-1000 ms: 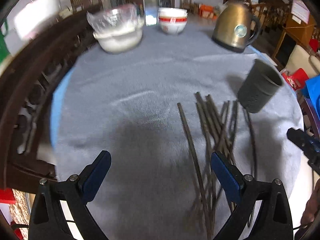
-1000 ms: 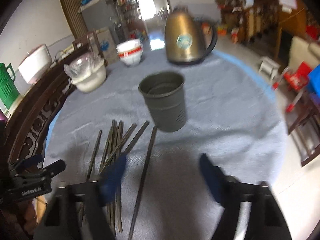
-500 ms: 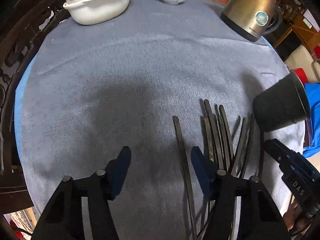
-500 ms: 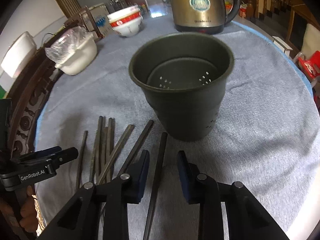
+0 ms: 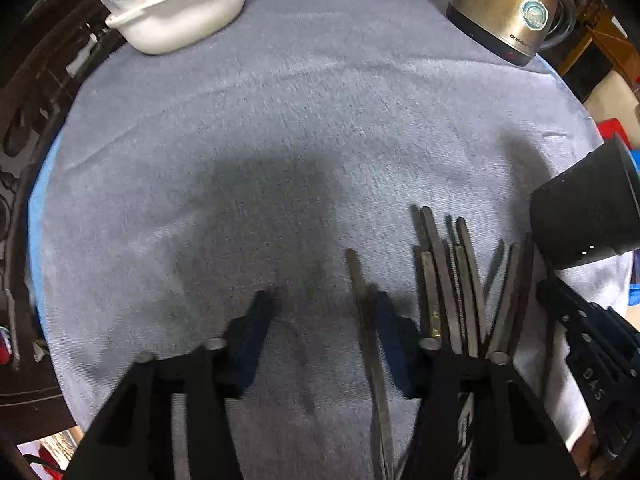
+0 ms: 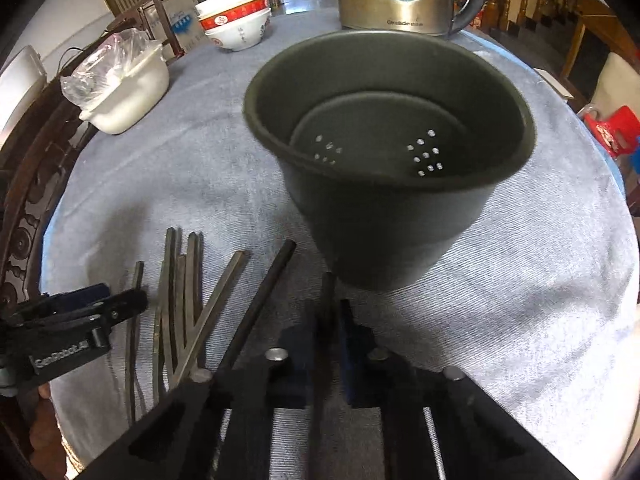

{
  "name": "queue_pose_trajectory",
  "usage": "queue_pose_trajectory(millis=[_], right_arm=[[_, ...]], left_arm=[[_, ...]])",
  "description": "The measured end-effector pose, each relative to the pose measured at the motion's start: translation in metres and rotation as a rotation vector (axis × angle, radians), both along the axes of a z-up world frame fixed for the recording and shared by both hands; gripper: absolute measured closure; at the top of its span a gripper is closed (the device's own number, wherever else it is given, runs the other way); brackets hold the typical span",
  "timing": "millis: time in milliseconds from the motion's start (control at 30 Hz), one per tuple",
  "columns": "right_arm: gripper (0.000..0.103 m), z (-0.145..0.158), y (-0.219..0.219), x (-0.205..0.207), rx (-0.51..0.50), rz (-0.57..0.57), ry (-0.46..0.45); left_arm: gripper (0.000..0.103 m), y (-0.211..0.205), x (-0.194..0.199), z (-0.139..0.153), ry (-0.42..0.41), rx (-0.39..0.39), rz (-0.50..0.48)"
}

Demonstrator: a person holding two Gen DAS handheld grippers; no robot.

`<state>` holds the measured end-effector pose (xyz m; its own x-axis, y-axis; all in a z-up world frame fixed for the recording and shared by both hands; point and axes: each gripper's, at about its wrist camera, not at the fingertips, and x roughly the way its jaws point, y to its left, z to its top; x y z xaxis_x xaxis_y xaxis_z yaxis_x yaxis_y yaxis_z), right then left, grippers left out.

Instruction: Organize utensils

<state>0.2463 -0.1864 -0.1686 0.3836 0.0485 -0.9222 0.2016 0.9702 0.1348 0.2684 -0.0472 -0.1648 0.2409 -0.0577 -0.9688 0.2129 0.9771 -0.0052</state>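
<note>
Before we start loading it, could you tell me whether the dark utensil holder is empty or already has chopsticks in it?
Empty: the dark utensil holder shows only its bare perforated inside, and the chopsticks lie on the cloth.

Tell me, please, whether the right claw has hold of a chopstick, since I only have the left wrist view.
Observer: Yes, the right claw is shut on one dark chopstick, close to the base of the holder.
Operator: Thank you. Could you say whether anything is in the holder?
Observer: No chopsticks. Its inside shows only a perforated insert.
</note>
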Motion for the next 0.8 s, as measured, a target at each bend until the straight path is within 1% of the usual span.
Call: queue_pose_trajectory(millis=[33,67,100,167,333,400,567,733,800], right_arm=[[0.095,0.001,0.001,-0.001,0.006,0.001,-0.007],[0.095,0.003,0.001,-0.001,0.017,0.003,-0.013],[0.095,-0.002,-0.001,-0.004,0.03,0.004,-0.024],[0.095,0.003,0.0,-0.007,0.039,0.011,-0.042],[0.095,0.026,-0.001,-0.021,0.072,0.022,-0.114],[0.095,0.039,-0.001,-0.027,0.095,0.03,-0.154],[0.095,0.063,0.005,-0.041,0.143,0.045,-0.229],[0.095,0.085,0.006,-0.051,0.177,0.055,-0.285],[0.095,0.091,0.007,-0.054,0.185,0.06,-0.31]], left_arm=[[0.076,-0.001,-0.001,0.001,-0.013,0.0,-0.001],[0.094,-0.001,-0.001,0.001,-0.015,-0.005,0.003],[0.095,0.0,-0.002,0.002,-0.014,-0.012,0.012],[0.097,0.003,-0.005,0.007,-0.034,-0.026,0.026],[0.097,0.011,-0.026,0.041,-0.176,-0.009,0.04],[0.097,0.01,-0.037,0.06,-0.248,0.009,0.039],[0.097,0.017,-0.055,0.102,-0.392,0.024,0.045],[0.097,0.016,-0.063,0.127,-0.496,0.039,0.037],[0.097,0.015,-0.063,0.131,-0.521,0.04,0.031]])
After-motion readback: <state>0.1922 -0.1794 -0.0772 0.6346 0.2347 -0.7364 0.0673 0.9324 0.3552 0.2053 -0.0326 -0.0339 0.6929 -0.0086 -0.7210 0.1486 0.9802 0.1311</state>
